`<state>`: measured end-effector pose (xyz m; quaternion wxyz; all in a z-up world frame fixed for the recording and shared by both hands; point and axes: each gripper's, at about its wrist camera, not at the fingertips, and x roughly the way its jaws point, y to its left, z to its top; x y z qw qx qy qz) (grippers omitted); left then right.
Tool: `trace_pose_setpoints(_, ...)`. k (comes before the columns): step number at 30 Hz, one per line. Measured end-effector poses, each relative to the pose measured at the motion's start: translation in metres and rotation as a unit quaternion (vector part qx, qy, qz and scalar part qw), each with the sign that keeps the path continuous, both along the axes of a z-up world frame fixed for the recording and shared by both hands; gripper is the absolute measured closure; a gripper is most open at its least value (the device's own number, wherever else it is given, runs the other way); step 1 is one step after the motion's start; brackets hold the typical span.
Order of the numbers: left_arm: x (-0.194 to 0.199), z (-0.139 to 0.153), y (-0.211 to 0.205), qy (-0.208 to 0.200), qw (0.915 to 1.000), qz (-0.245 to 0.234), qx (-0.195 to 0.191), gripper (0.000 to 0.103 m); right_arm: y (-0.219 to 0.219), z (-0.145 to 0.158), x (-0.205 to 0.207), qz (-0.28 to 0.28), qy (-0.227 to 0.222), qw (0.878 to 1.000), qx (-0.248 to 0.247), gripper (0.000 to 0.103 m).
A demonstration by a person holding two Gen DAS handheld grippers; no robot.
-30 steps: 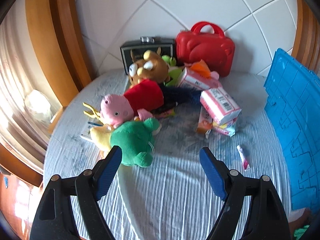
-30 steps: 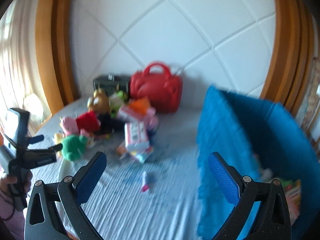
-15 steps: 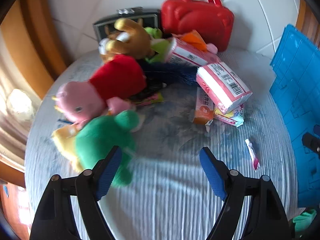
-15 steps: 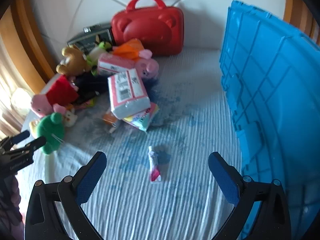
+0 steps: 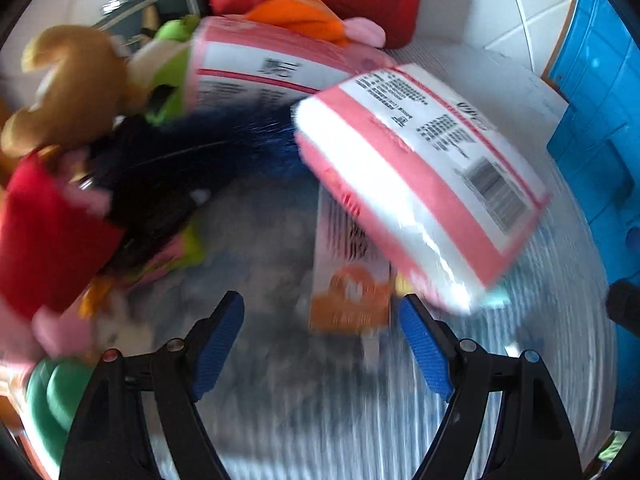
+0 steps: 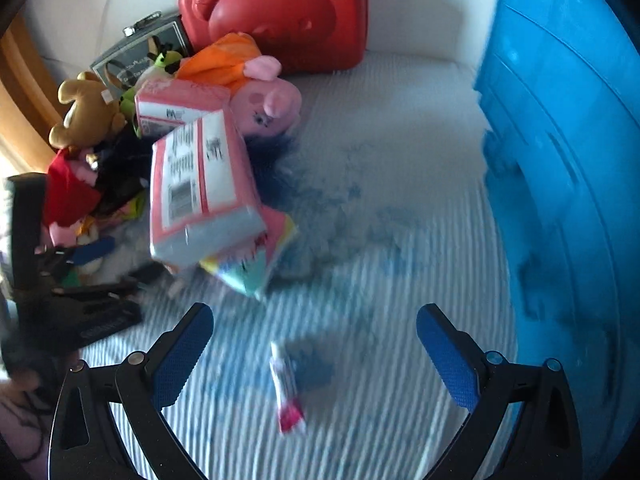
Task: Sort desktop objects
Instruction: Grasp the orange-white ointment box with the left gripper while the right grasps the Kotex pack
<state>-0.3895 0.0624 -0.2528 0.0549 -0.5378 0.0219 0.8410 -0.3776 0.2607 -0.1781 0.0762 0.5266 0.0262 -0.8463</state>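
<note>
My left gripper (image 5: 320, 340) is open and empty, low over the striped cloth just before an orange-and-white flat packet (image 5: 350, 280). A pink tissue pack (image 5: 420, 184) leans over that packet; it also shows in the right wrist view (image 6: 200, 188). My right gripper (image 6: 314, 356) is open and empty, with a small white-and-pink tube (image 6: 286, 388) lying between its fingers on the cloth. The left gripper (image 6: 80, 292) shows at the left of the right wrist view, close to the pile. The frames are blurred.
A pile of plush toys lies left: brown bear (image 5: 72, 80), red-dressed pig (image 5: 44, 232), green plush (image 5: 52, 396), pink pig (image 6: 268, 108). A red case (image 6: 280, 12) and a dark box (image 6: 136, 60) stand behind. A blue crate (image 6: 568, 200) fills the right.
Both grippers have moved forward and down toward the cloth. The left one has closed in on the orange packet and tissue packs; the right one has come over the small tube.
</note>
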Motion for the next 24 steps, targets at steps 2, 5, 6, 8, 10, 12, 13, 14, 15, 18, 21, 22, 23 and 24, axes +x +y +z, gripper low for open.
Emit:
trace_pose_setpoints(2, -0.015, -0.013, 0.003, -0.007, 0.9999, -0.005, -0.007, 0.023, -0.009, 0.0, -0.01, 0.008, 0.004, 1.0, -0.008, 0.0)
trace_pose_setpoints(5, -0.03, -0.027, -0.001, -0.014, 0.9999, -0.003, 0.005, 0.047, -0.021, -0.004, -0.022, 0.016, 0.007, 1.0, -0.006, 0.0)
trace_pose_setpoints(6, -0.033, -0.029, -0.003, -0.02, 0.9997, 0.0, 0.014, 0.052, -0.023, -0.007, -0.025, 0.016, 0.004, 1.0, -0.005, 0.0)
trace_pose_setpoints(8, -0.033, -0.027, -0.007, -0.014, 0.9997, 0.005, 0.021, 0.052, -0.026, -0.017, -0.032, 0.013, -0.008, 1.0, -0.006, 0.0)
trace_pose_setpoints(10, -0.024, -0.026, -0.014, -0.011, 0.9998, 0.014, 0.011, 0.052, -0.031, -0.03, -0.037, 0.014, -0.025, 1.0, -0.001, 0.0)
trace_pose_setpoints(12, -0.012, -0.027, -0.026, -0.018, 0.9993, 0.027, 0.02, 0.052, -0.035, -0.041, -0.039, 0.022, -0.038, 0.999, -0.001, 0.0)
trace_pose_setpoints(13, -0.004, -0.026, -0.031, -0.02, 0.9991, 0.032, 0.02, 0.052, -0.037, -0.046, -0.04, 0.026, -0.043, 0.999, -0.001, 0.0)
trace_pose_setpoints(14, 0.005, -0.026, -0.037, -0.022, 0.9989, 0.036, 0.02, 0.052, -0.04, -0.052, -0.041, 0.03, -0.047, 0.998, 0.001, 0.0)
trace_pose_setpoints(15, 0.014, -0.026, -0.042, -0.026, 0.9986, 0.042, 0.019, 0.052, -0.043, -0.058, -0.042, 0.036, -0.05, 0.998, 0.005, 0.0)
trace_pose_setpoints(18, 0.035, -0.025, -0.055, -0.035, 0.9973, 0.062, 0.017, 0.052, -0.05, -0.071, -0.047, 0.056, -0.055, 0.997, 0.008, 0.0)
trace_pose_setpoints(21, 0.043, -0.023, -0.062, -0.036, 0.9964, 0.076, 0.011, 0.052, -0.054, -0.079, -0.051, 0.075, -0.045, 0.996, 0.03, 0.0)
trace_pose_setpoints(22, 0.042, -0.023, -0.063, -0.036, 0.9961, 0.08, 0.011, 0.052, -0.055, -0.08, -0.052, 0.081, -0.042, 0.995, 0.034, 0.0)
trace_pose_setpoints(23, 0.04, -0.022, -0.063, -0.036, 0.9959, 0.082, 0.011, 0.052, -0.057, -0.08, -0.053, 0.088, -0.04, 0.995, 0.033, 0.0)
trace_pose_setpoints(24, 0.037, -0.022, -0.063, -0.037, 0.9958, 0.083, 0.012, 0.052, -0.058, -0.081, -0.054, 0.095, -0.037, 0.994, 0.031, 0.0)
